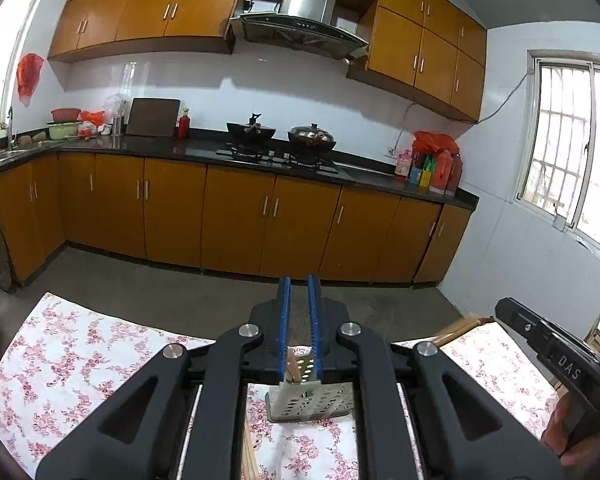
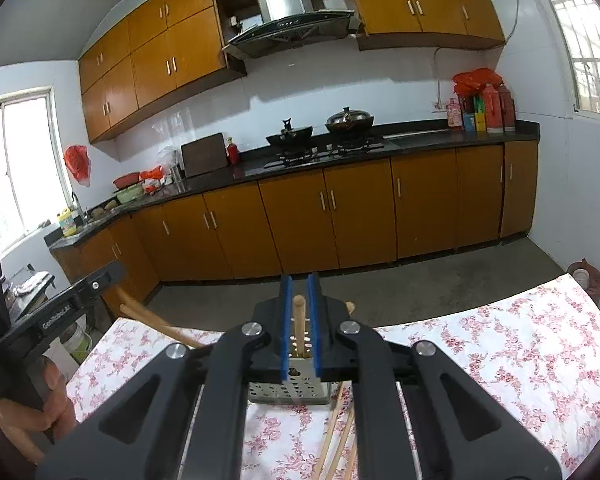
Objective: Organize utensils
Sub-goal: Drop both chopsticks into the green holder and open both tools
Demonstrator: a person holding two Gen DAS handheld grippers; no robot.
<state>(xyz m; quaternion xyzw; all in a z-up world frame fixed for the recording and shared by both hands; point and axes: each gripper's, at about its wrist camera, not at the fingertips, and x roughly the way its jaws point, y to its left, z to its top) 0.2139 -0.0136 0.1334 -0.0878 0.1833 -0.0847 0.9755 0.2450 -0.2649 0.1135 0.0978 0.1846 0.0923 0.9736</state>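
Observation:
A perforated metal utensil holder [image 1: 312,400] stands on the floral tablecloth, also in the right wrist view [image 2: 288,390]. My left gripper [image 1: 299,292] is above it with narrow-gapped blue pads; a wooden stick [image 1: 292,366] shows low between the fingers, and I cannot tell if it is gripped. My right gripper [image 2: 300,288] has blue pads close on either side of an upright wooden chopstick [image 2: 299,328] over the holder; contact is unclear. Loose chopsticks [image 2: 338,432] lie on the cloth beside the holder.
The table with the floral cloth [image 1: 80,360] ends at a grey floor. A wooden chair back [image 2: 156,322] stands at the table's far edge. Orange kitchen cabinets [image 1: 240,216], a stove with two woks [image 1: 280,136] and windows lie beyond.

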